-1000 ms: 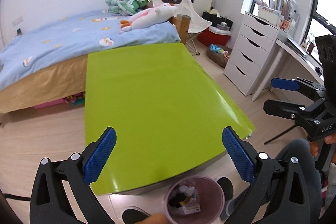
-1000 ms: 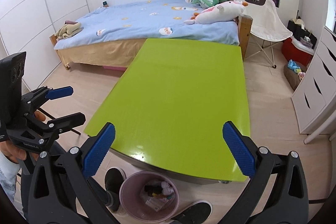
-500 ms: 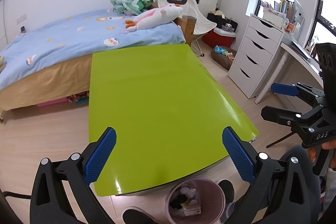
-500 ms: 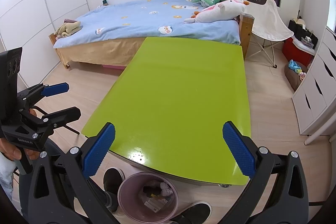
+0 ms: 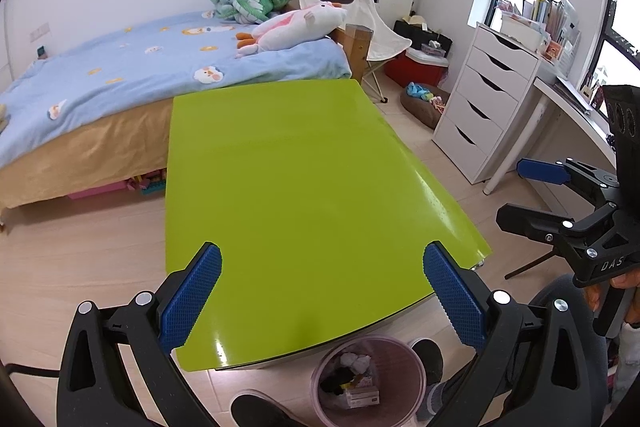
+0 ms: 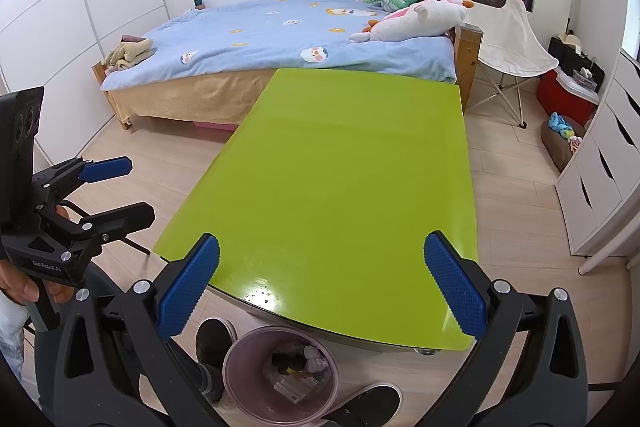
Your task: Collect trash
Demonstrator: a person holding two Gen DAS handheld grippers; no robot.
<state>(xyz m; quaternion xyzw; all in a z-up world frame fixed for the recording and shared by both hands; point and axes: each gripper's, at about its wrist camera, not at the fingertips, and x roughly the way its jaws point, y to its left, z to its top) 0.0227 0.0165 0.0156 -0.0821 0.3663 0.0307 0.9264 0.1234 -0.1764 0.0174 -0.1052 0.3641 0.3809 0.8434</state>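
A pink translucent trash bin (image 5: 370, 379) stands on the floor by the near edge of a lime-green table (image 5: 296, 187); it holds crumpled paper and small packages. It also shows in the right wrist view (image 6: 280, 373), with the table (image 6: 344, 171) beyond it. My left gripper (image 5: 322, 291) is open and empty, held above the table's near edge. My right gripper (image 6: 322, 287) is open and empty too, held beside it. Each gripper shows at the side of the other's view: the right one (image 5: 532, 191) and the left one (image 6: 120, 187).
A bed (image 5: 132, 83) with a blue cover and plush toys stands beyond the table. A white drawer unit (image 5: 480, 107) and a desk stand at the right. A folding chair (image 6: 500, 39) stands by the bed's foot. The person's shoes (image 6: 212, 341) are beside the bin.
Both grippers have risen and pulled back a little, so the table and bin sit lower and smaller in view. Both stay open and empty.
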